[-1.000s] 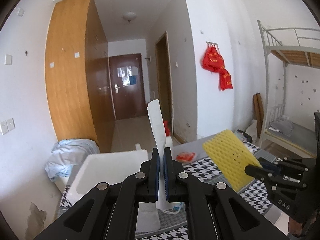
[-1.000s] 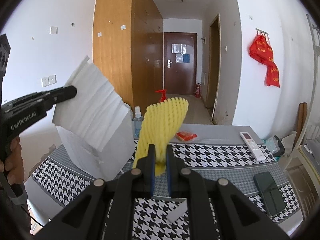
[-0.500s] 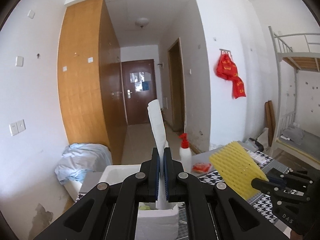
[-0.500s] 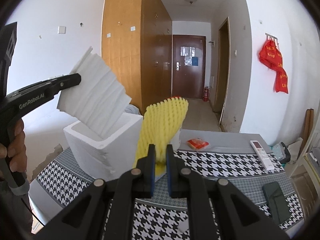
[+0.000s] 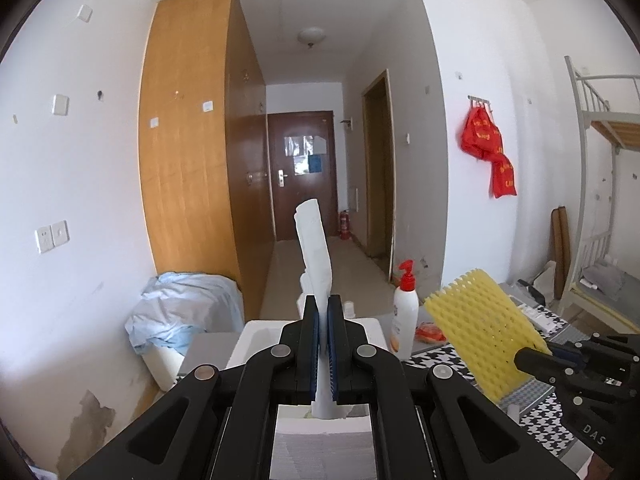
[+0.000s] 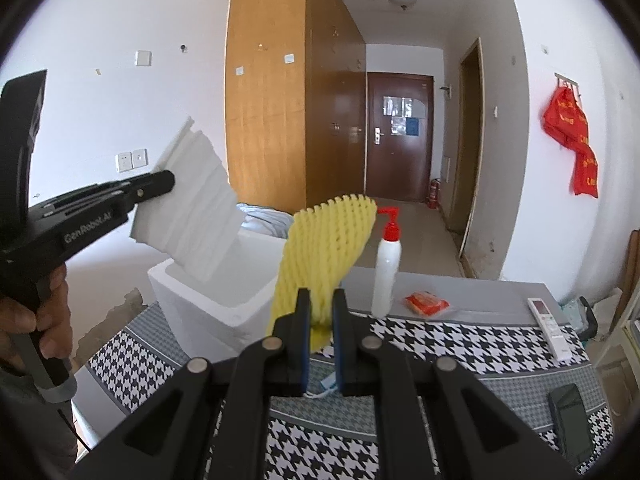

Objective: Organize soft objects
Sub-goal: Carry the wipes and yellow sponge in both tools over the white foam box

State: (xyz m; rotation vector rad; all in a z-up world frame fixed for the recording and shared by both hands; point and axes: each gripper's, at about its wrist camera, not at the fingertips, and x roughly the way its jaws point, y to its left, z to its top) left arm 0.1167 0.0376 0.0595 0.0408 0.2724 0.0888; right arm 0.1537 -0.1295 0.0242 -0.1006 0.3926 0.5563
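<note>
My left gripper is shut on a white foam sheet, held upright above the open white foam box. In the right wrist view the left gripper holds the sheet tilted, its lower edge inside the box. My right gripper is shut on a yellow foam net, held upright to the right of the box. In the left wrist view the right gripper and net show at the right.
On the houndstooth tablecloth stand a white pump bottle with red top, an orange packet, a white remote and a dark phone. A pile of blue cloth lies left of the table.
Both grippers have risen and tilted up with their loads. The white sheet's lower edge now sits inside the box opening; the pump bottle has come into view.
</note>
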